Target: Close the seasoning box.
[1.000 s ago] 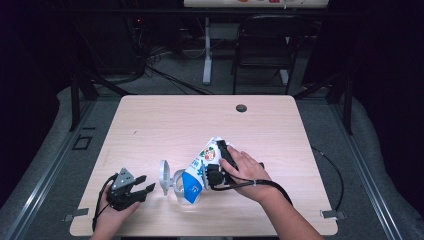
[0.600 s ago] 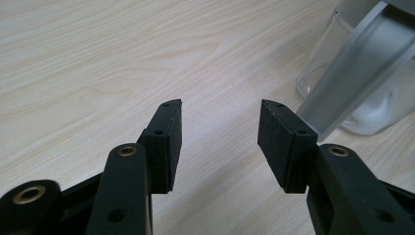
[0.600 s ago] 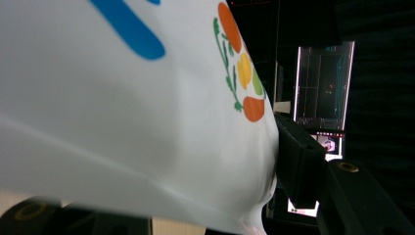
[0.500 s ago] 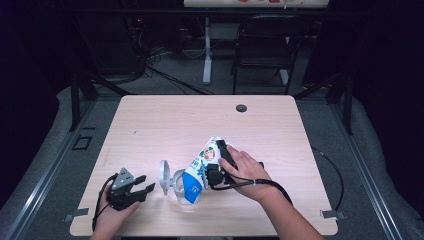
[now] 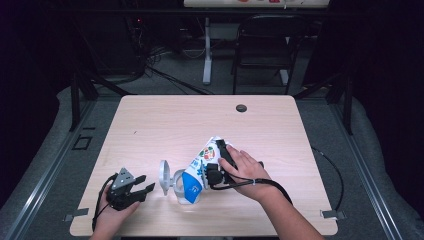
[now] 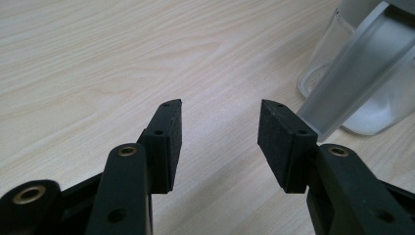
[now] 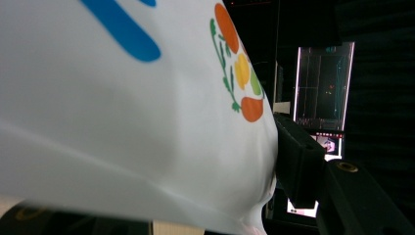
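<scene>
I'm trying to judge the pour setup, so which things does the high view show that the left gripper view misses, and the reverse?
High view alone: the printed white bag, tilted mouth-down over the clear container and clamped in the right gripper, plus the table's far edge and the chair behind. Left gripper view alone: the close gap between the left gripper's open pads, nothing between them, and the wood grain beneath. Both share: the clear container, its flipped-up lid, and the wooden tabletop.
</scene>
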Action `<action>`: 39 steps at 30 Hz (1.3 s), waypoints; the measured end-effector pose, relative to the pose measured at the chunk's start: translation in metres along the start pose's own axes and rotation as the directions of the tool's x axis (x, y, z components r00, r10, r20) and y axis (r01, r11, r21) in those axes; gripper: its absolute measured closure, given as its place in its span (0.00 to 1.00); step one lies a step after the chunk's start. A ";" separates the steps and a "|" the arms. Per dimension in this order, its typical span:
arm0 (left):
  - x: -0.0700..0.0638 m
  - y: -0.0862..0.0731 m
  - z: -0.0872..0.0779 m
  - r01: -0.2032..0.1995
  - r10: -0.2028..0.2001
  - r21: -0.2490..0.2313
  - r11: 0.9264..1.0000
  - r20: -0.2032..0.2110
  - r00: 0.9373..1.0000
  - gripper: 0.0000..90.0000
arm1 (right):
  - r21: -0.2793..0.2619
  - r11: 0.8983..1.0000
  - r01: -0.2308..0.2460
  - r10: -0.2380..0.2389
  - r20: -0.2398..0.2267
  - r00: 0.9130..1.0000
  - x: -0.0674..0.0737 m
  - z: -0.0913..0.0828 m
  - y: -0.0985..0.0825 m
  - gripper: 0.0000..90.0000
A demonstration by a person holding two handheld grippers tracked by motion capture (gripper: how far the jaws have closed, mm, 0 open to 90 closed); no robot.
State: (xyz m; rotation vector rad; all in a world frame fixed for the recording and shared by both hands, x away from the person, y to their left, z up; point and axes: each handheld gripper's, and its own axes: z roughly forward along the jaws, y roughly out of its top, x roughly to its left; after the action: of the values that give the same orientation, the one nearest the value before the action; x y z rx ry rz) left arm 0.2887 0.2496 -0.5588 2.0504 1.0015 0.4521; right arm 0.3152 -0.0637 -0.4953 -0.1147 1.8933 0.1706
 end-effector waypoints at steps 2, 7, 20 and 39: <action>0.000 0.000 0.000 0.000 0.000 0.000 1.000 0.000 1.000 0.58 | 0.004 1.000 0.010 -0.010 0.001 1.000 -0.001 0.000 0.000 0.55; 0.000 0.000 0.000 0.001 -0.001 -0.001 1.000 0.000 1.000 0.58 | 0.012 1.000 0.008 -0.007 -0.002 1.000 -0.001 -0.001 0.001 0.55; 0.000 0.000 0.000 0.000 0.000 0.000 1.000 0.000 1.000 0.58 | 0.010 1.000 0.007 -0.007 -0.001 1.000 -0.002 -0.001 0.001 0.55; 0.000 0.000 0.000 0.000 0.000 0.000 1.000 0.000 1.000 0.58 | -0.004 1.000 0.016 -0.016 0.004 1.000 -0.002 0.000 0.002 0.55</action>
State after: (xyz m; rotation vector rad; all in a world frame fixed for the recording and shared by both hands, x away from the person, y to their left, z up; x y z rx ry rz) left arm 0.2888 0.2497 -0.5587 2.0506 1.0017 0.4515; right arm 0.3159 -0.0621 -0.4931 -0.1324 1.8880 0.1632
